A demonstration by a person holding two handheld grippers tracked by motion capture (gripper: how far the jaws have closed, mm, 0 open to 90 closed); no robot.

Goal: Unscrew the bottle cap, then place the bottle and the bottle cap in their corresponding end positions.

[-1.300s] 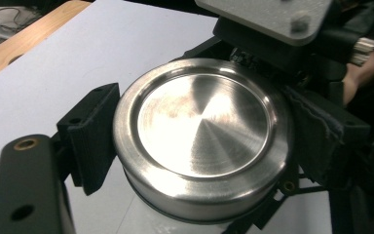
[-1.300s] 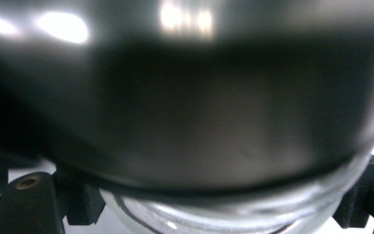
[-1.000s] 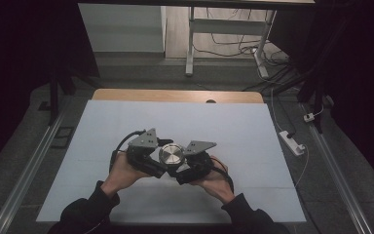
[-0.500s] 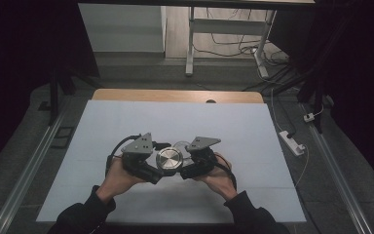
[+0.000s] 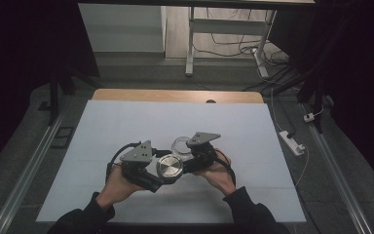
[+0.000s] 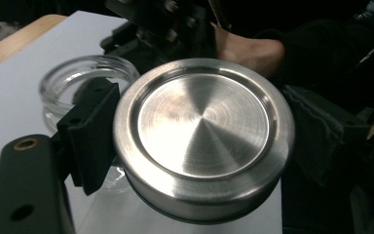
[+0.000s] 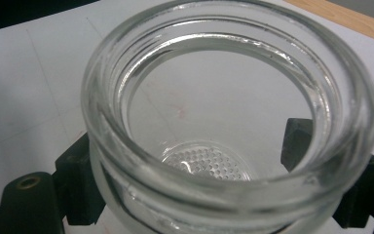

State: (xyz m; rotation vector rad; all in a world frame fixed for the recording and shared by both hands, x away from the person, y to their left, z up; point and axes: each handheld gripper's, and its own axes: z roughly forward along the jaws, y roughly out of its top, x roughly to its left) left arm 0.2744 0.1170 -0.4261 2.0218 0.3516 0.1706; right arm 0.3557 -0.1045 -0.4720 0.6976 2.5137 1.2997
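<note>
Clearly the lid was clamped in the left tongs, flat face up, just beside and nearer the person than the jar, whose open mouth was held upright by the right tongs above the tabletop. Either joining or parting would run across that short gap.

A white sheet covers the surface, leaving a strip of pale wood bare at its far edge. Grey carpeted floor surrounds it, dark at both sides. Beyond stand white metal table legs, tangled black cables, and a white power strip.
</note>
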